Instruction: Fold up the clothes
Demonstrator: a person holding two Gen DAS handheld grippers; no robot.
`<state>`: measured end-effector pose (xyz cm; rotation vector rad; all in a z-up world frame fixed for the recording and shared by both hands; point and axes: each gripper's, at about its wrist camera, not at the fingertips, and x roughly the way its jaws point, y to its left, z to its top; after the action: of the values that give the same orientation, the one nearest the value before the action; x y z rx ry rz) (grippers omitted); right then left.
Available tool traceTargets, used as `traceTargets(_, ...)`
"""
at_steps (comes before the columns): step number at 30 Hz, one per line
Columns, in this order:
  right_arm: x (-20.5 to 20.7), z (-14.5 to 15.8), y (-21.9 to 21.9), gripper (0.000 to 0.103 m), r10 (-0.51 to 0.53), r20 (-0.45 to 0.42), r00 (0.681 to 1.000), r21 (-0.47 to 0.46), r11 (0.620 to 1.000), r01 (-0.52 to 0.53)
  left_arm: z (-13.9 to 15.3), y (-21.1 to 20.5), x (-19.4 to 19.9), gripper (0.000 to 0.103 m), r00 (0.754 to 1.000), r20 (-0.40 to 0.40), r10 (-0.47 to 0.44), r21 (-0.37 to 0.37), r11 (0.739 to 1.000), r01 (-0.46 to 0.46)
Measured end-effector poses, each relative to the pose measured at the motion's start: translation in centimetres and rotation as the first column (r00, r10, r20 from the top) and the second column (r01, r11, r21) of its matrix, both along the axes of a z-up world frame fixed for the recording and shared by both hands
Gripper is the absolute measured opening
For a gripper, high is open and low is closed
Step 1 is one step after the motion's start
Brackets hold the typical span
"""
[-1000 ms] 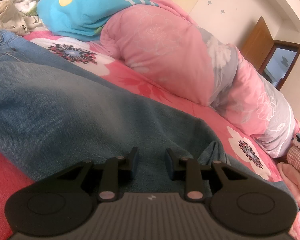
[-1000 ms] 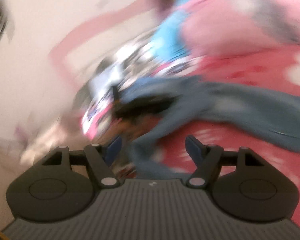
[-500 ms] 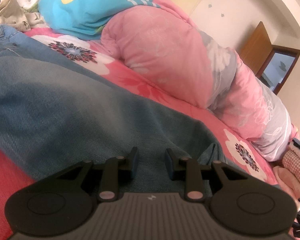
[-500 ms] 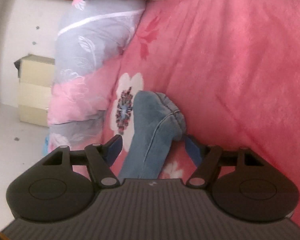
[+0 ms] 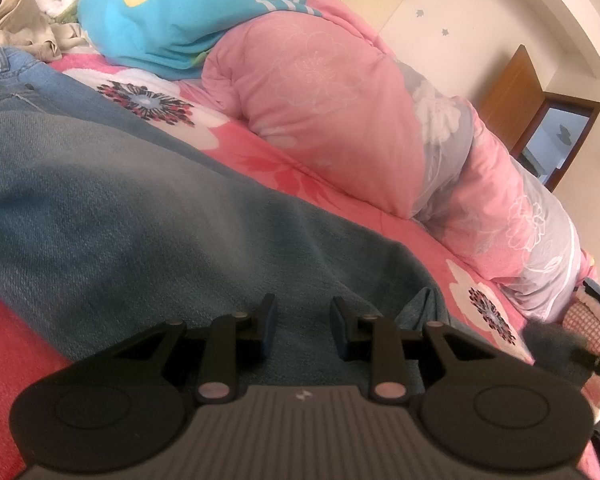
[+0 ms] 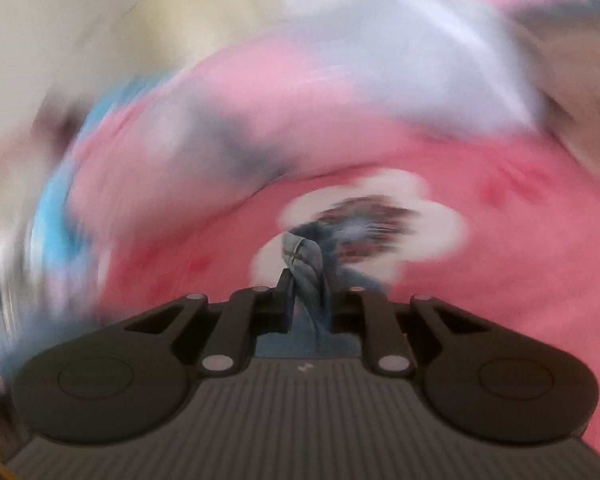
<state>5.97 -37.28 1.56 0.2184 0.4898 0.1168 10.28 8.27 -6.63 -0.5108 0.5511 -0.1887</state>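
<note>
On the bed, jeans lie spread flat over the pink floral cover, long axis running from the waistband at far left of the left-wrist view down toward the near right, where the leg ends in a bunched fold.

Left gripper: low over the leg, jaws partly apart. Denim lies beneath and ahead of them; whether the pads pinch any cloth, cannot tell.

Right gripper: jaws closing, a twisted bunch of blue denim with a stitched hem edge standing between them, pads already pressing on it. Background heavily smeared; only pink cover and a white flower print readable.

Key relation: the hem end sits in the right jaws, the mid-leg under the left, so the right hand is the nearer to the free end. Judgement: carrying that hem along the long axis toward the waistband would make the fold, with the left as anchor.

Pink quilt and blue pillow lie beyond, apart from the jeans.
</note>
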Motion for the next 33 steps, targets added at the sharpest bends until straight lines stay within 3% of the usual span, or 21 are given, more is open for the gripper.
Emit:
traceTargets(2, -0.3, -0.4, 3.9, 0.028, 0.152, -0.018, 0.988, -0.153, 0.976, -0.153, 0.0, 0.0, 0.0, 0.030, 1.000, 0.000, 0.000, 0.001, 1.000, 0.000)
traceTargets(5, -2.3, -1.6, 7.2, 0.043, 0.327, -0.050, 0.944, -0.254, 0.909, -0.329, 0.0, -0.1, 0.0, 0.030, 1.000, 0.000, 0.000, 0.003, 1.000, 0.000)
traceTargets(11, -4.1, -2.3, 8.4, 0.054, 0.330, -0.066, 0.942, -0.398, 0.857, -0.328, 0.1, -0.1, 0.0, 0.030, 1.000, 0.000, 0.000, 0.003, 1.000, 0.000)
traceTargets(16, -2.8, -3.2, 8.8, 0.054, 0.309, -0.089, 0.947, -0.504, 0.806, -0.310, 0.0, 0.0, 0.0, 0.030, 1.000, 0.000, -0.001, -0.001, 1.000, 0.001)
traceTargets(19, -0.9, -4.5, 8.6, 0.047, 0.276, -0.116, 0.954, -0.530, 0.795, -0.294, 0.0, 0.0, 0.0, 0.030, 1.000, 0.001, -0.001, -0.007, 1.000, 0.001)
traceTargets(20, -0.4, -4.5, 8.1, 0.021, 0.262, -0.115, 0.958, -0.505, 0.815, -0.284, 0.0, 0.0, 0.0, 0.030, 1.000, 0.001, -0.001, -0.010, 1.000, 0.001)
traceTargets(21, 0.0, -4.2, 7.1, 0.009, 0.240, -0.104, 0.965, -0.452, 0.853, -0.261, 0.0, 0.1, 0.0, 0.030, 1.000, 0.001, -0.001, -0.012, 1.000, 0.001)
traceTargets(23, 0.3, -2.7, 3.7, 0.003, 0.150, -0.031, 0.988, -0.280, 0.948, -0.152, 0.0, 0.0, 0.0, 0.030, 1.000, 0.001, -0.001, -0.013, 1.000, 0.001)
traceTargets(25, -0.5, -1.0, -0.5, 0.003, 0.002, 0.061, 0.998, -0.116, 0.993, 0.005, 0.0, 0.0, 0.0, 0.030, 1.000, 0.000, 0.000, -0.013, 1.000, 0.000)
traceTargets(27, -1.6, -0.4, -4.5, 0.002, -0.141, 0.108, 0.984, 0.010, 0.990, 0.141, 0.0, 0.0, -0.1, 0.030, 1.000, 0.000, 0.000, -0.014, 1.000, 0.000)
traceTargets(29, -2.9, -1.0, -8.6, 0.002, -0.287, 0.099, 0.953, 0.163, 0.949, 0.269, 0.0, 0.0, -0.1, 0.030, 1.000, 0.000, -0.002, -0.017, 1.000, 0.002)
traceTargets(31, -3.9, -2.9, -11.5, 0.002, -0.344, 0.039, 0.938, 0.310, 0.897, 0.316, 0.0, 0.0, 0.0, 0.030, 1.000, 0.000, -0.002, -0.017, 1.000, 0.002)
traceTargets(33, -4.1, -5.0, -12.3, 0.002, -0.365, -0.020, 0.931, 0.359, 0.866, 0.348, 0.0, 0.1, 0.0, 0.030, 1.000, 0.001, -0.002, -0.022, 1.000, 0.002)
